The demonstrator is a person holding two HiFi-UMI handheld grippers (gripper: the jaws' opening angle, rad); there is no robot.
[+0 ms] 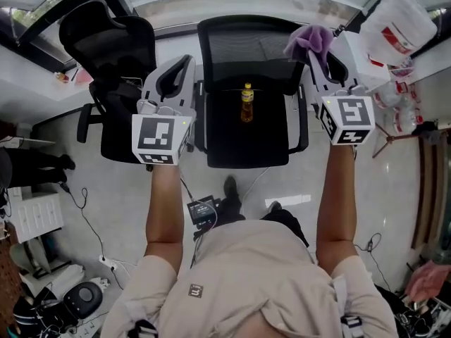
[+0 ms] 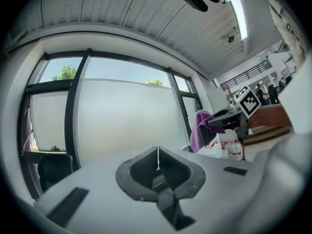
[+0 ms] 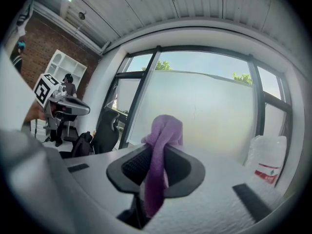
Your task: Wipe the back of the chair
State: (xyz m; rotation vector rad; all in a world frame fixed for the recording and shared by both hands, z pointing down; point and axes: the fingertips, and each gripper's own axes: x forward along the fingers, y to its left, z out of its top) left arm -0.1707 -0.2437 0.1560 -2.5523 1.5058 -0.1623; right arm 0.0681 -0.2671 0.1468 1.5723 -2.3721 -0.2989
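Note:
The black mesh office chair (image 1: 246,55) stands straight ahead of me, its back toward the window, with a small amber bottle (image 1: 246,103) upright on the seat. My right gripper (image 1: 315,53) is shut on a purple cloth (image 1: 309,39) that hangs above the chair back's right top corner; in the right gripper view the cloth (image 3: 163,135) drapes down between the jaws of the right gripper (image 3: 158,155). My left gripper (image 1: 184,65) hovers off the chair's left side. Its jaws are shut with nothing between them, as the left gripper (image 2: 158,154) shows in its own view. Neither gripper view shows the chair.
A second black office chair (image 1: 113,48) stands to the left by a white desk (image 1: 28,83). At the right sit a white plastic bag (image 1: 398,20) and several water bottles (image 1: 394,104). Cables and a small device (image 1: 202,210) lie on the tiled floor near my feet.

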